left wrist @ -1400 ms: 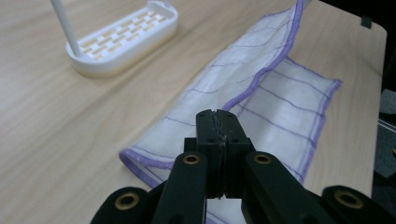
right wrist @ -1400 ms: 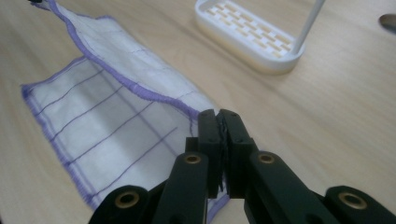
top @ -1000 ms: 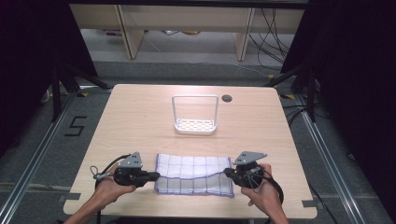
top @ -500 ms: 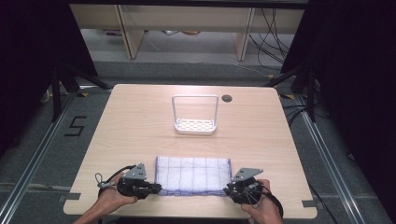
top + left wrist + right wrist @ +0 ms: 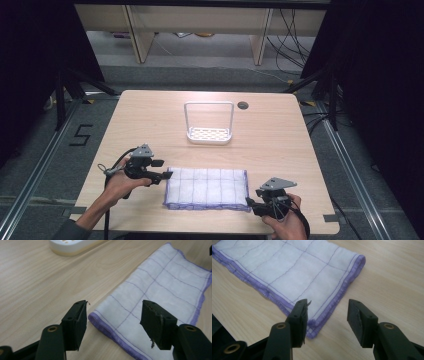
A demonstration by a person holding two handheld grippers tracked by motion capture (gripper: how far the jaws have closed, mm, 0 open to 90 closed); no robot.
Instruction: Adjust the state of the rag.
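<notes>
A white cloth [image 5: 206, 189] with purple grid lines and a purple hem lies folded flat on the table near its front edge. My left gripper [image 5: 164, 170] is at the cloth's far left corner. Its jaws have just been opening, and in the left gripper view [image 5: 115, 308] they stand wide apart, with the cloth [image 5: 155, 290] lying loose on the table beyond them. My right gripper [image 5: 252, 204] is at the near right corner. Its jaws have also just been opening [image 5: 328, 305], and the cloth's corner [image 5: 287, 267] lies by one jaw with no pad pressing on it.
A small white rack [image 5: 209, 134] with a tall wire loop stands in the middle of the wooden table [image 5: 280, 145], beyond the cloth. A round cable hole [image 5: 243, 105] is near the far edge. The rack's base [image 5: 70, 245] sits ahead of the left jaws.
Both grippers have opened and let go of the cloth, which now lies flat. The left gripper has moved away from the front edge to the far left corner. The right stays low at the near right corner.
</notes>
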